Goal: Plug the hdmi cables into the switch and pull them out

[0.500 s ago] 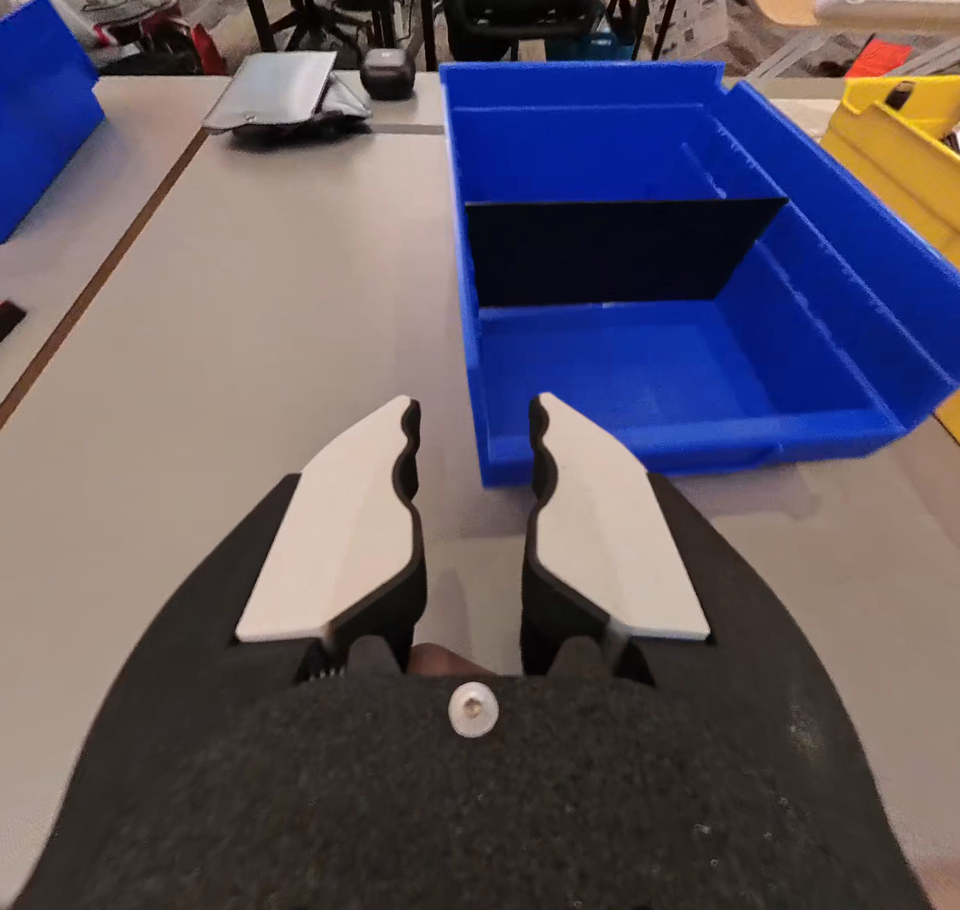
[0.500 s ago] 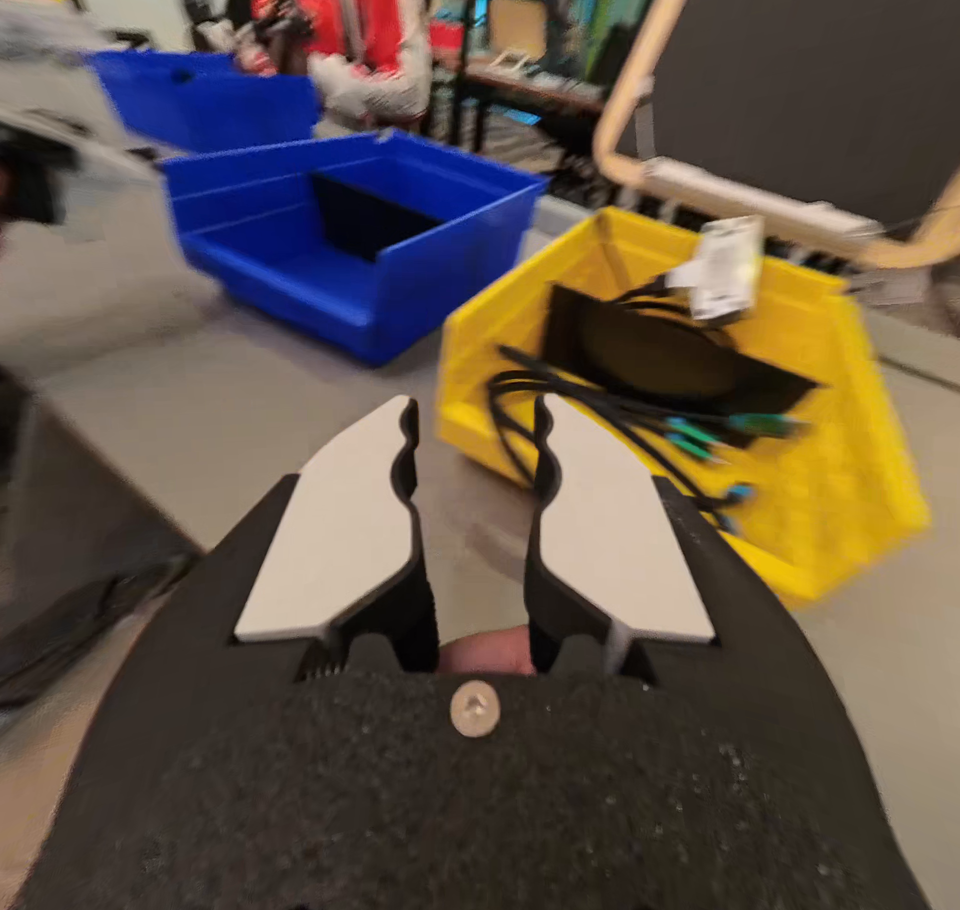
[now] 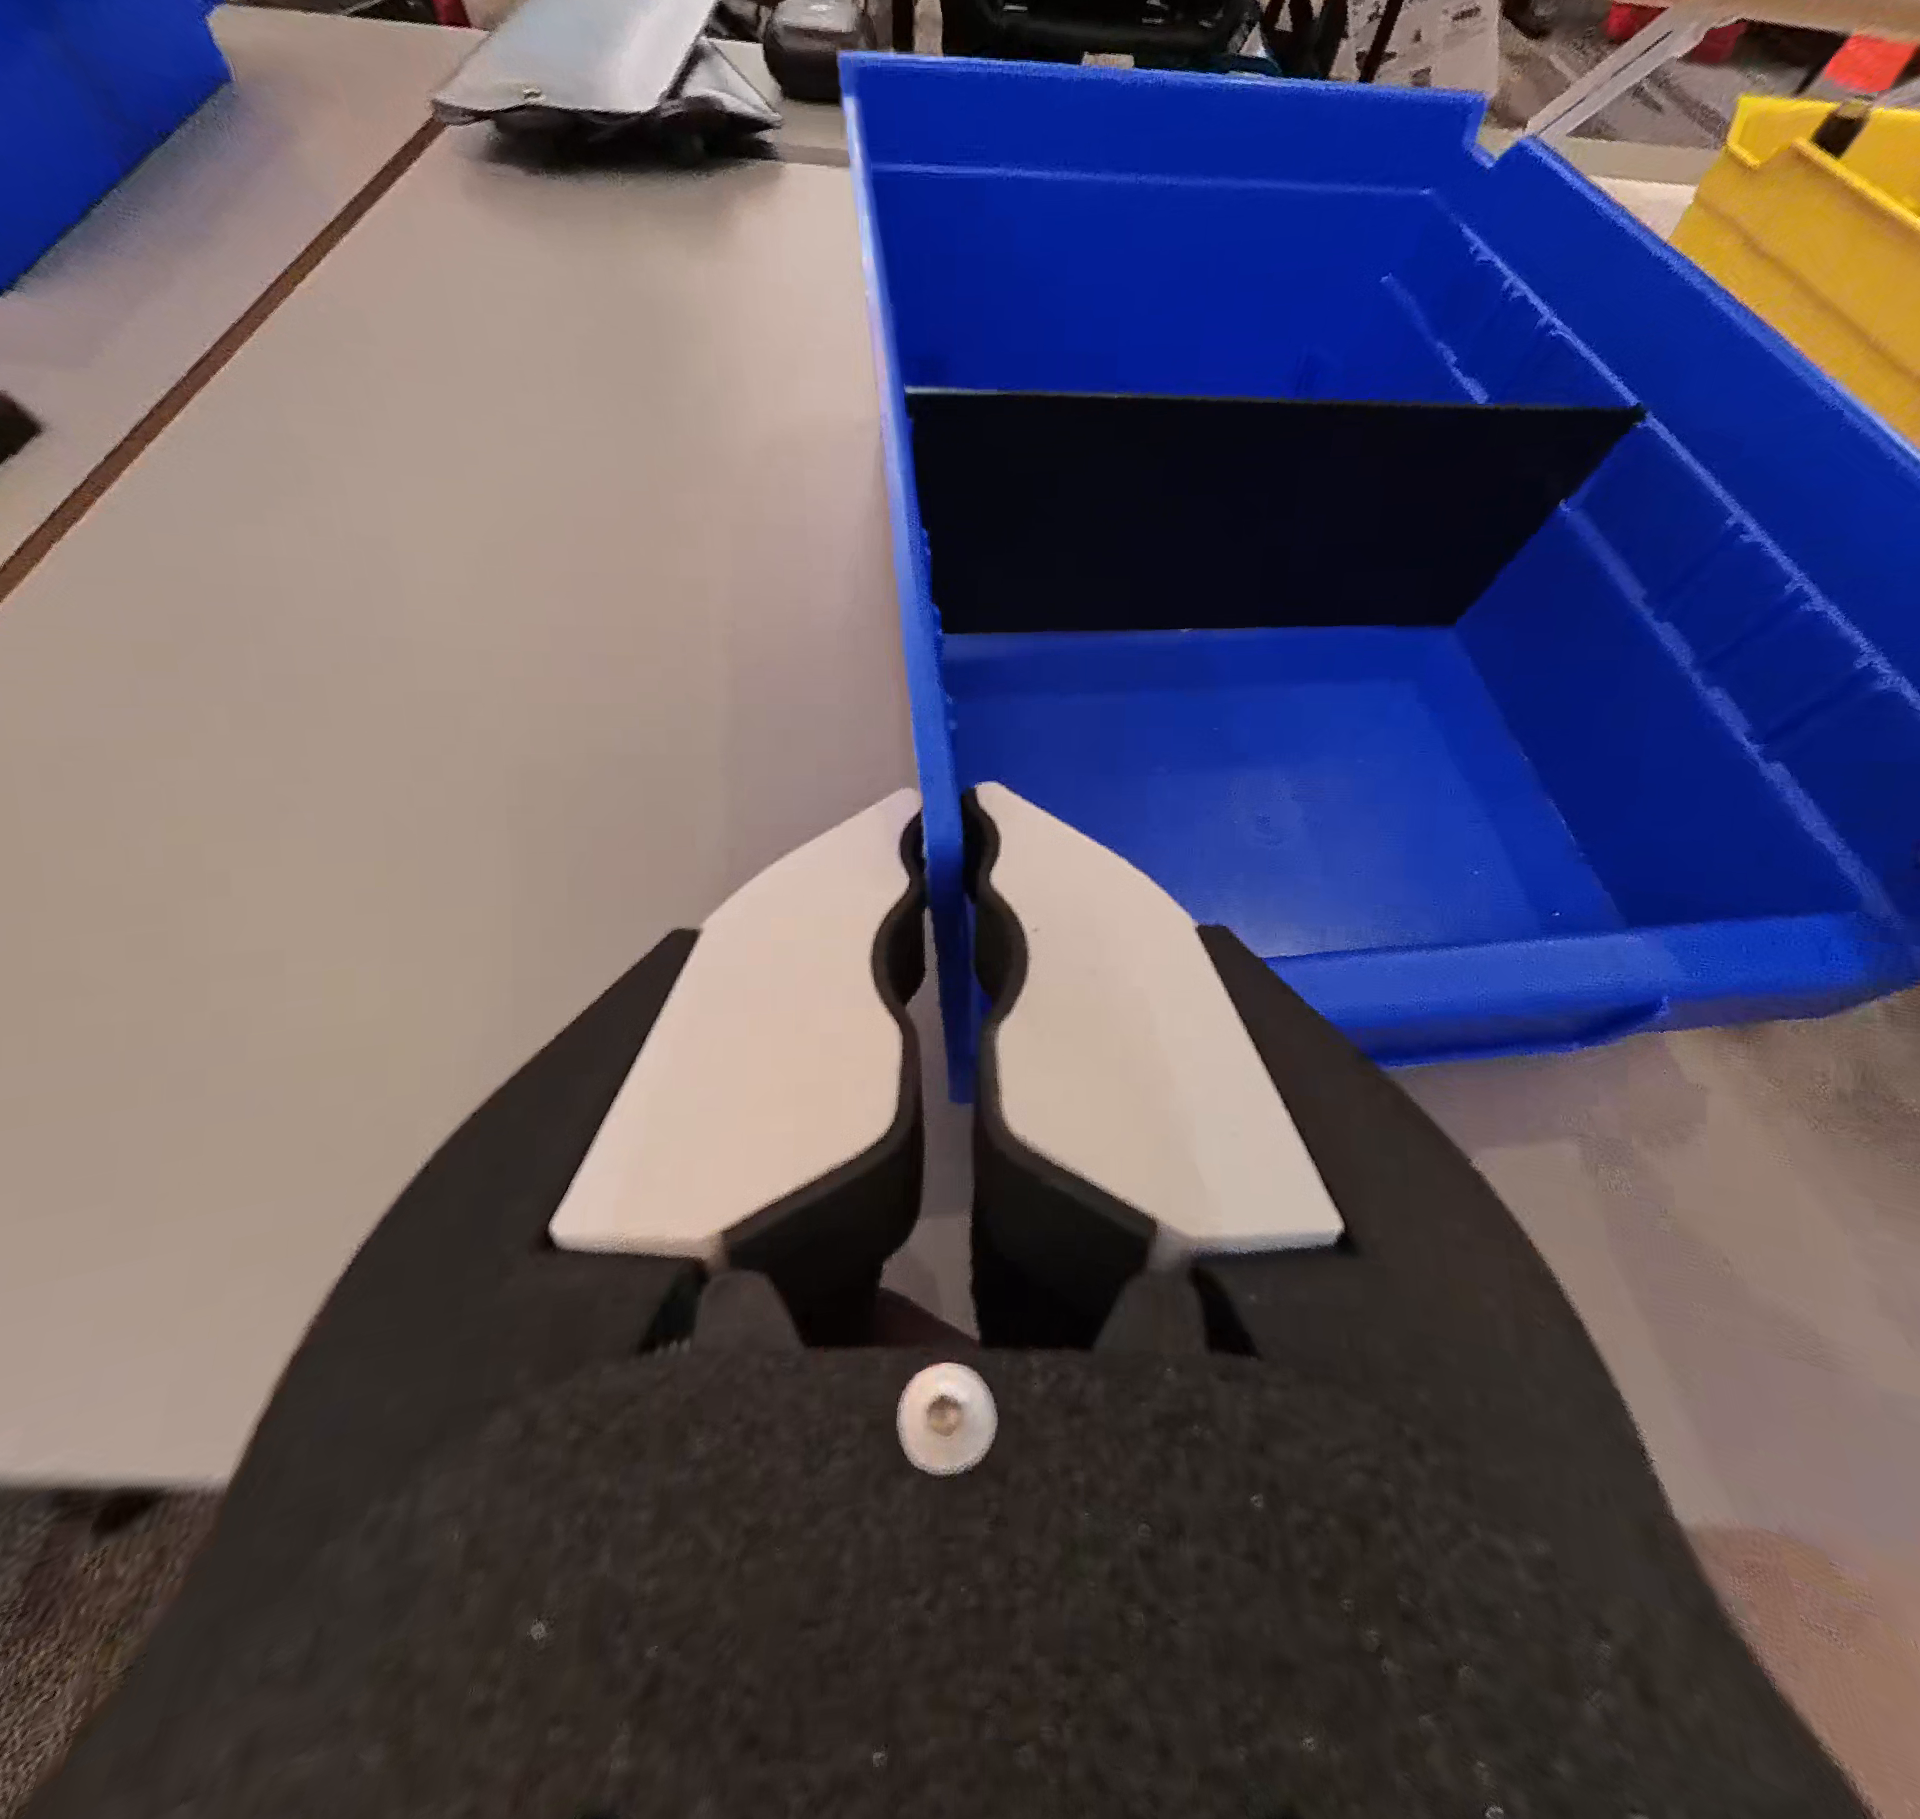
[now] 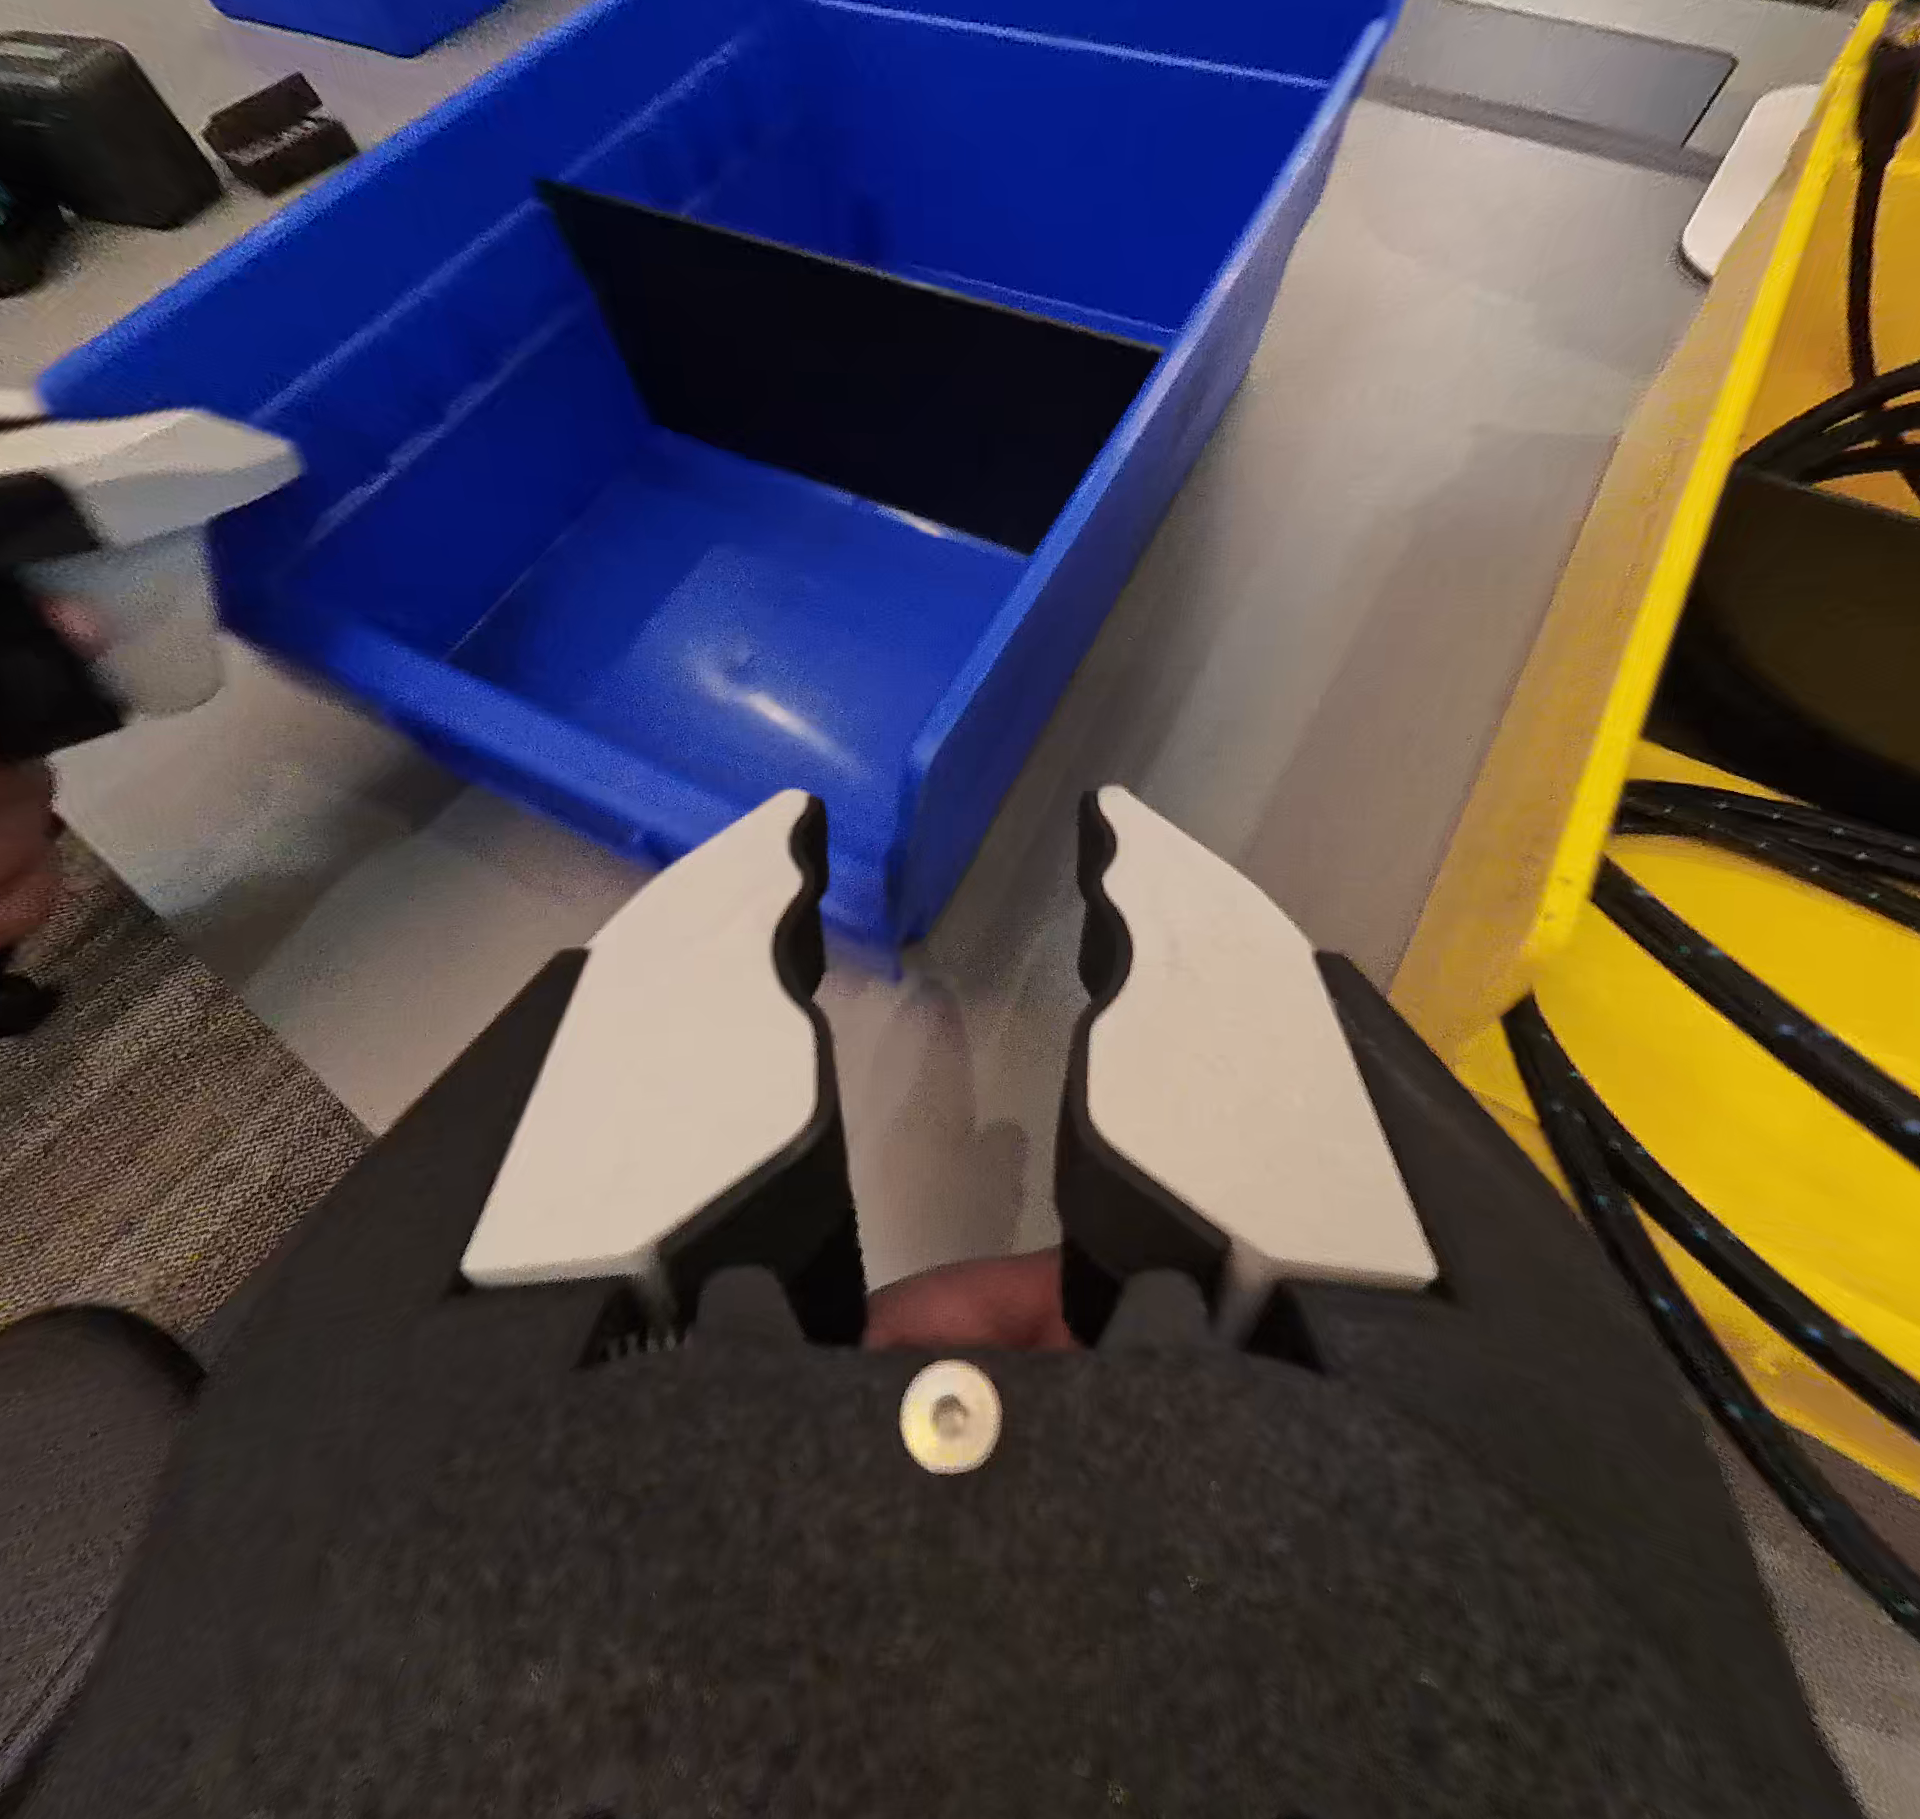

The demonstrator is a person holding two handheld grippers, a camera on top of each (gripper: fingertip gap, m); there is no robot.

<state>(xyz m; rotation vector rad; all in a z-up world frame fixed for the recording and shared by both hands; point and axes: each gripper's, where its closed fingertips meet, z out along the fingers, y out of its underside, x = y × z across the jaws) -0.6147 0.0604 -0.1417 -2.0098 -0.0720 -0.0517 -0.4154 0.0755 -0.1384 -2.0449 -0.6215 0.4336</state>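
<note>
My left gripper (image 3: 943,819) is clamped on the blue bin (image 3: 1704,481) left wall near its front corner. My right gripper (image 4: 951,813) hangs apart at the bin's right front corner, cables (image 4: 1766,1021) in the yellow bin (image 4: 1621,647) beside it

Two wrist cameras, both close above the bench (image 3: 468,626).
Your left view looks along the blue bin's (image 3: 1195,107) left wall; your right view faces its near right corner, sharing that bin (image 4: 1039,481).

Blue bin (image 3: 1351,834) — glossy plastic
</note>
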